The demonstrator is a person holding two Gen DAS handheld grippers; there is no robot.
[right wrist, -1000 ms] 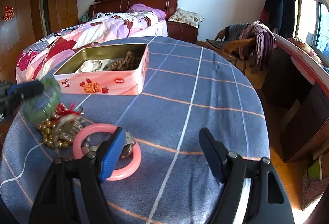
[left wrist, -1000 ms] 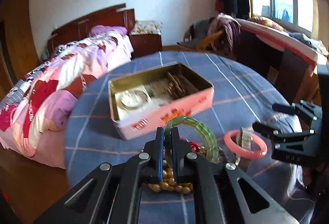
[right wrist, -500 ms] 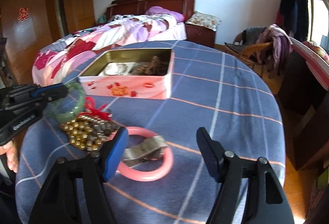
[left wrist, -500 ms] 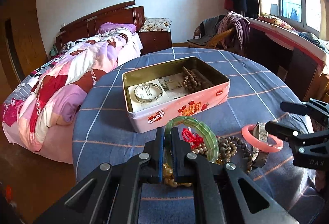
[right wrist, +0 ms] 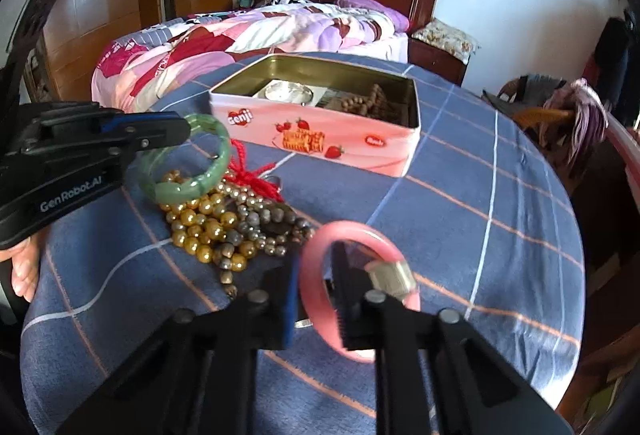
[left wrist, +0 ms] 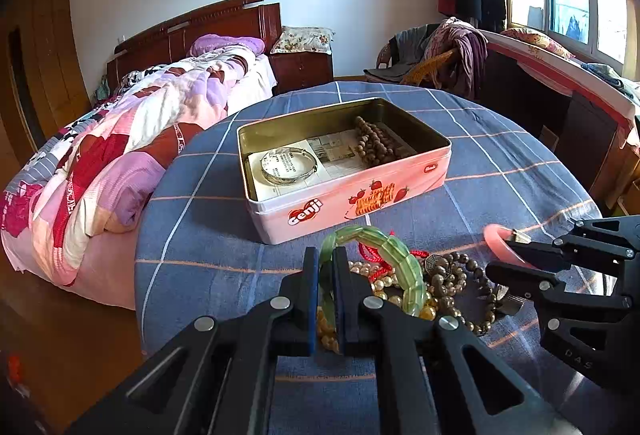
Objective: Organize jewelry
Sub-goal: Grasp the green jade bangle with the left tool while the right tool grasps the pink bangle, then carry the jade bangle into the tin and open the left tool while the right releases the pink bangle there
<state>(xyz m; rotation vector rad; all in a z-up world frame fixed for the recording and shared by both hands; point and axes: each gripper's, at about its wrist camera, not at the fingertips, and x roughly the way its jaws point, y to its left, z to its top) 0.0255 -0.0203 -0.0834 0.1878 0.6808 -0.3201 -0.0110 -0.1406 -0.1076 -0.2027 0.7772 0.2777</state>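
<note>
Left wrist view: the left hand-held gripper (left wrist: 326, 299) is clamped on the green bangle (left wrist: 394, 255), its two fingers pressed against the band. The bangle sits above a pile of gold and grey beads (left wrist: 440, 287) on the blue checked desk (left wrist: 200, 235). Beyond the pile stands the open pink tin (left wrist: 360, 195), containing a silver bangle (left wrist: 289, 165) and brown beads (left wrist: 374, 145).

Right wrist view: the right hand-held gripper (right wrist: 318, 305) is closed on the pink bangle (right wrist: 352, 235), one finger inside the ring and one outside. A metal clasp piece (right wrist: 390, 277) lies against the bangle. The bead pile is just left of it; the tin stands farther back.
</note>
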